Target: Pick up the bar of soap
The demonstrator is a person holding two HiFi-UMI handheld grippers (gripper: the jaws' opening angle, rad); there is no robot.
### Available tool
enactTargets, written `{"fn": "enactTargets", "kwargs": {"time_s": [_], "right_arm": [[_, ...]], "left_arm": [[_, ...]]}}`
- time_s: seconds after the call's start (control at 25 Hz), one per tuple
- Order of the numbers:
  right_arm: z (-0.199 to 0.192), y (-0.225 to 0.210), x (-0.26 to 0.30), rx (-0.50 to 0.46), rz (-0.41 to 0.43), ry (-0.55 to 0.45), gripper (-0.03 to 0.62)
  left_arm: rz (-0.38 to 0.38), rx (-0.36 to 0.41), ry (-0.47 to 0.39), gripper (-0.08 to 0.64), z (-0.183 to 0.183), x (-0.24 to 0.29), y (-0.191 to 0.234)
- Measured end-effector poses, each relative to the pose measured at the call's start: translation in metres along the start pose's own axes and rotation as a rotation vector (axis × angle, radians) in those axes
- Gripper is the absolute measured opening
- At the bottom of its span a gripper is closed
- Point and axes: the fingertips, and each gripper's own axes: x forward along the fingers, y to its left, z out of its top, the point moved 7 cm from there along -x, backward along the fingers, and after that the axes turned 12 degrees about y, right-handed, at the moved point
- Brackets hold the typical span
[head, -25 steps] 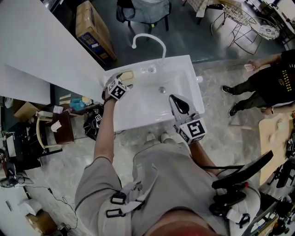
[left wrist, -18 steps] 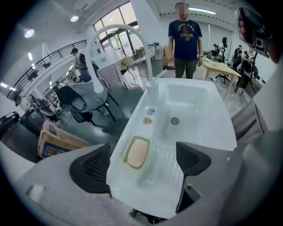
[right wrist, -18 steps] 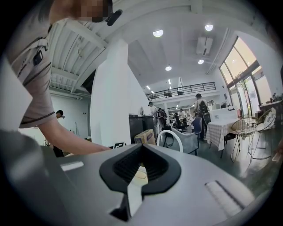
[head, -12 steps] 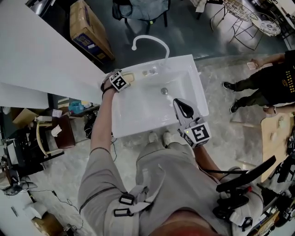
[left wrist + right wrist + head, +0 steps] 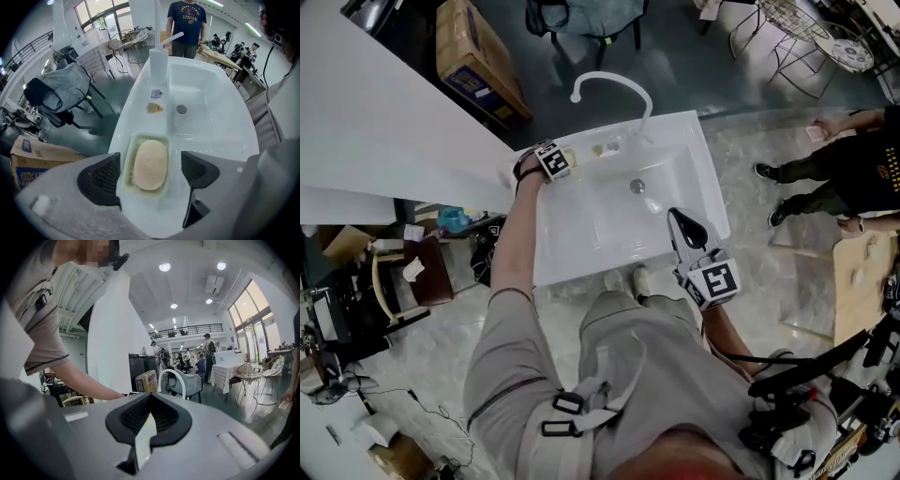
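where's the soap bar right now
In the left gripper view, the soap bar lies in its dish on the sink ledge, left of the basin, between the left gripper's closing jaws, untouched.

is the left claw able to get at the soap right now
Probably yes. The left claw sits over the bar of soap in its dish, its jaws closing either side of it, pads not touching yet; nothing covers it.

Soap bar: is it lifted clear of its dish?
No, the soap bar lies flat inside its pale green dish on the white sink's ledge.
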Motion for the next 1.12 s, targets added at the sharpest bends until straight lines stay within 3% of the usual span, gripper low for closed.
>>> {"fn": "enactTargets", "kwargs": {"time_s": [0.12,0.32,0.44,0.6,0.72,0.88,1.12], "right_arm": [[-0.004,-0.004,0.006,0.006,-0.011,0.003,0.003],[-0.004,-0.01,0.005,0.009,-0.016,0.005,0.003],[-0.001,-0.011,0.008,0.011,-0.016,0.011,0.003],[0.0,-0.008,0.015,0.012,-0.008,0.018,0.003],[0.001,-0.007,0.02,0.009,-0.004,0.019,0.003],[-0.001,-0.01,0.023,0.014,-0.014,0.021,0.003],[-0.001,-0.012,0.025,0.017,-0.018,0.029,0.003]], "left_arm": [[-0.022,-0.022,0.02,0.327,-0.001,0.015,0.002],[-0.053,-0.09,0.0,0.324,-0.005,0.02,0.002],[-0.026,-0.163,-0.036,0.219,-0.009,0.006,0.013],[-0.06,-0.145,-0.085,0.229,-0.004,0.012,0.012],[-0.077,-0.101,-0.035,0.281,-0.005,0.013,0.008],[-0.065,-0.054,0.021,0.281,-0.008,0.022,0.006],[-0.071,-0.128,-0.029,0.285,-0.008,0.021,0.013]]}}
